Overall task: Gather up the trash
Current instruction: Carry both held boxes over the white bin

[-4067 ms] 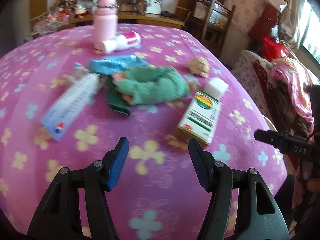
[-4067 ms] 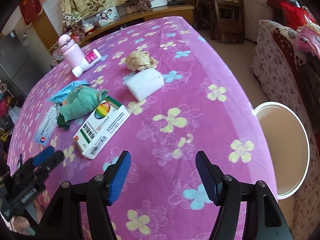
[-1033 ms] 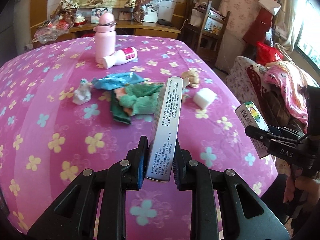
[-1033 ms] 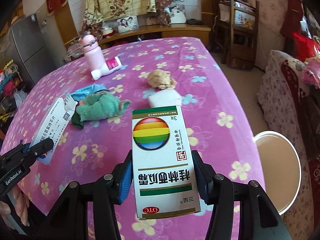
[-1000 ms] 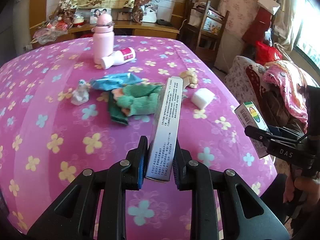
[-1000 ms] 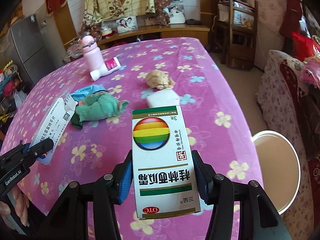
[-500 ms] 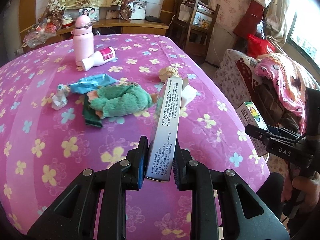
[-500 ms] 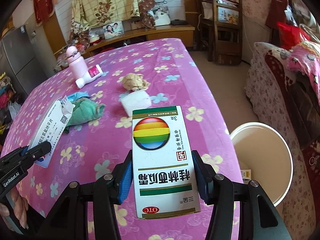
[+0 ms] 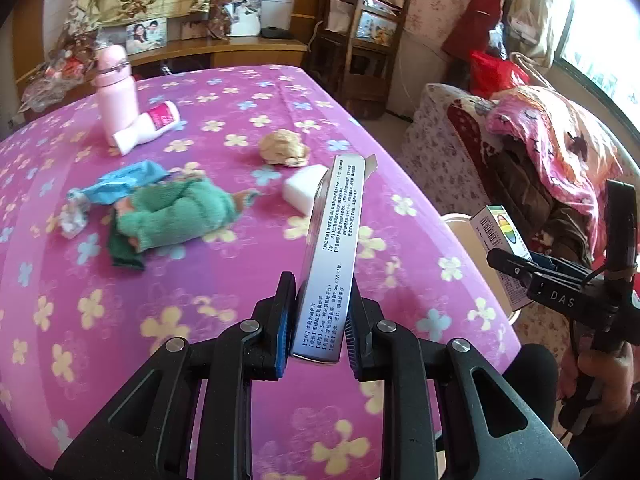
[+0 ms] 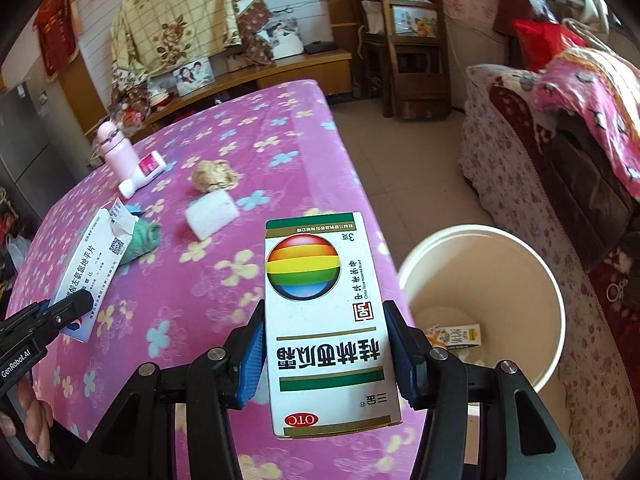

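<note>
Moved since the earlier frames: both cartons, off the table and into the grippers; both views swung toward the bucket.

Left wrist view. Left gripper (image 9: 318,334) clamped narrowly on a slim grey carton (image 9: 334,256), held edge-up with its torn flap at the far end. On the pink flowered table (image 9: 120,320) remained a green cloth (image 9: 176,216), blue wrapper (image 9: 120,182), small crumpled scrap (image 9: 72,222), white block (image 9: 304,190), tan wad (image 9: 284,153), pink bottle (image 9: 115,98) and a toppled white bottle (image 9: 146,126). Right gripper (image 9: 516,268) seen at the right edge, beyond the table, carrying its box.

Right wrist view. Right gripper (image 10: 326,356) closed at medium width on the rainbow-marked medicine box (image 10: 326,320), held above the table edge, beside the cream bucket (image 10: 552,280) on the floor; trash already lay inside. Left gripper (image 10: 60,312) seen at the left with the grey carton.

Risk: the rainbow box was not yet over the bucket mouth; released here, it would likely strike the rim or table. The grey carton, pinched near one end, might pivot.

Changed: the bucket filled far more of the right view than a second earlier.
</note>
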